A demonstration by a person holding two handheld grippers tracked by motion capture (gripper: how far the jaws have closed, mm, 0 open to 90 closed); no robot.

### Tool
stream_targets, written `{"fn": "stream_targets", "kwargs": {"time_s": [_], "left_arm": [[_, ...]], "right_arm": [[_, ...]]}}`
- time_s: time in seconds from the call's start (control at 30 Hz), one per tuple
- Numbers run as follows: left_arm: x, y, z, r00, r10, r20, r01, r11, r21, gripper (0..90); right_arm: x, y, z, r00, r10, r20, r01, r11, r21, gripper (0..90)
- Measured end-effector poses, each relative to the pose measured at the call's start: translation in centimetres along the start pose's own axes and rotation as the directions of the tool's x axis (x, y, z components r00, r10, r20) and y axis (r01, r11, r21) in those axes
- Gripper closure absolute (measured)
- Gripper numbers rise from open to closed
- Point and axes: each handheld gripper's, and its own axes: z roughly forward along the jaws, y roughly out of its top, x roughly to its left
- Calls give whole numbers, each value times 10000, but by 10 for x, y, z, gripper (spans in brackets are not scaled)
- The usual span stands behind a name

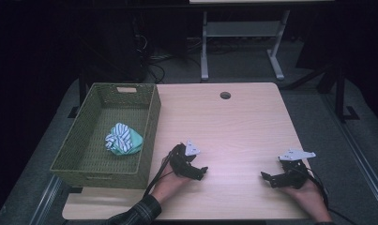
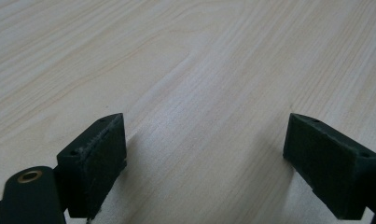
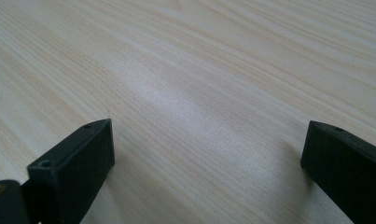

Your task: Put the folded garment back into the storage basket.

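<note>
A green woven basket [image 1: 149, 123] stands at the table's left side. Inside it lies a bundled cloth [image 1: 124, 138], teal with blue and white stripes. My left gripper [image 1: 200, 172] rests low over the wooden table [image 1: 233, 126] just right of the basket, jaws pointing right. In the left gripper view my left gripper [image 2: 204, 158] is open with bare wood between the pads. My right gripper [image 1: 266, 178] sits near the front right, jaws pointing left. The right gripper view has my right gripper [image 3: 206, 163] open too, nothing between its pads.
A round cable hole [image 1: 225, 95] sits near the table's far edge. Behind the table stand a white desk frame [image 1: 243, 42] and dark equipment with cables on a grey floor. Bare tabletop lies between the two grippers.
</note>
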Motion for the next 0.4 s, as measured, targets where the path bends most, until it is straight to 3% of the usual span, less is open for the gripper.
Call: {"fn": "stream_targets", "kwargs": {"time_s": [0.07, 0.4], "left_arm": [[0, -2, 1, 10000, 5, 46, -4, 9998, -208, 123], [1, -2, 1, 10000, 38, 86, -36, 9998, -200, 124]], "right_arm": [[0, 0, 0, 10000, 4, -1, -4, 10000, -3, 22], [0, 0, 0, 10000, 3, 5, -3, 10000, 0, 22]]}}
